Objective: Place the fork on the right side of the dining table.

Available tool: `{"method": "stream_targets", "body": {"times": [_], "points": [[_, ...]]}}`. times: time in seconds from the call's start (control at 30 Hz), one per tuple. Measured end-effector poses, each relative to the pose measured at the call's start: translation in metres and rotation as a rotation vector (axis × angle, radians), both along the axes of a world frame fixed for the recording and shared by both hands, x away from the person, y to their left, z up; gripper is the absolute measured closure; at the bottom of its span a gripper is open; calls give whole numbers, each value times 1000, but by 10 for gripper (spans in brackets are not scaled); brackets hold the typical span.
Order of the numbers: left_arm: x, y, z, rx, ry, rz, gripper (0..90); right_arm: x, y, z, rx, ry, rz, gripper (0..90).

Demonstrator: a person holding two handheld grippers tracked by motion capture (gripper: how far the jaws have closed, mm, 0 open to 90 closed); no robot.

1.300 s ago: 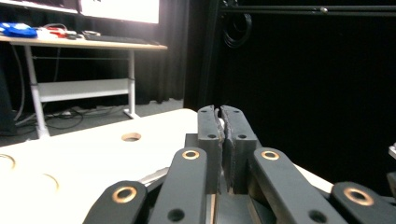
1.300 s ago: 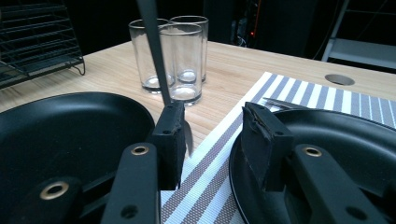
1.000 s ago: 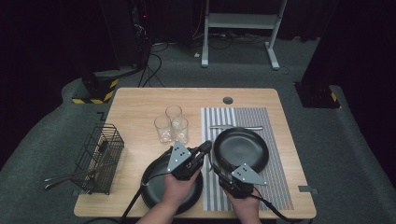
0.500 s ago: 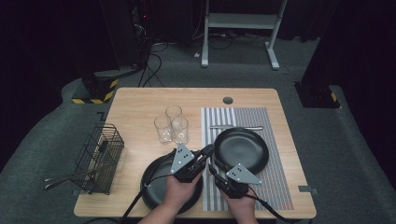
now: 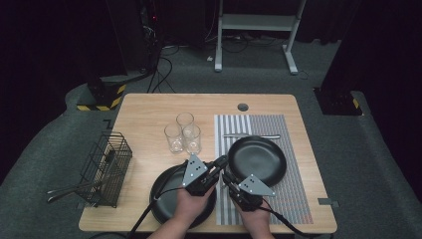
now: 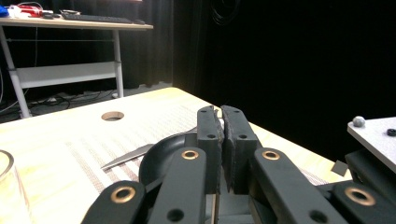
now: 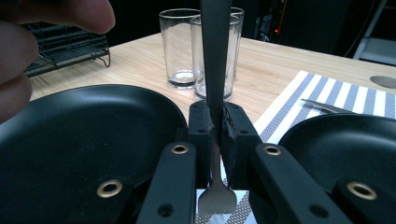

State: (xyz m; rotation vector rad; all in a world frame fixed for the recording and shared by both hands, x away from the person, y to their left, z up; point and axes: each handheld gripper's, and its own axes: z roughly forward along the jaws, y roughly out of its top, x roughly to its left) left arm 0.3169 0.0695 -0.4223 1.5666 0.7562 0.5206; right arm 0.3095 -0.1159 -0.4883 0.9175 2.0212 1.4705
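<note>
A piece of metal cutlery stands upright between my two grippers, over the gap between the two black plates. My right gripper has just been closing, and its jaws are now shut on the handle near its flat end. My left gripper points right, just above the right gripper. In the left gripper view its jaws are pressed together with a thin sliver between the tips, which I take for the same piece. The left hand's fingers sit close by.
One black plate lies on bare wood at the front. The other black plate sits on a striped mat, with a knife behind it. Three glasses stand mid-table. A wire basket holding cutlery sits at the left edge.
The right gripper has edged left toward the left gripper's tips, and its jaws have closed. The left hand has stayed put.
</note>
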Motion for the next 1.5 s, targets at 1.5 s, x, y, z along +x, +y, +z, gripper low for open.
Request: {"method": "stream_targets", "body": {"times": [1.5], "points": [[8,6,-28,21,45,-28,860,-1,-3,3,34,10,2,720]]}}
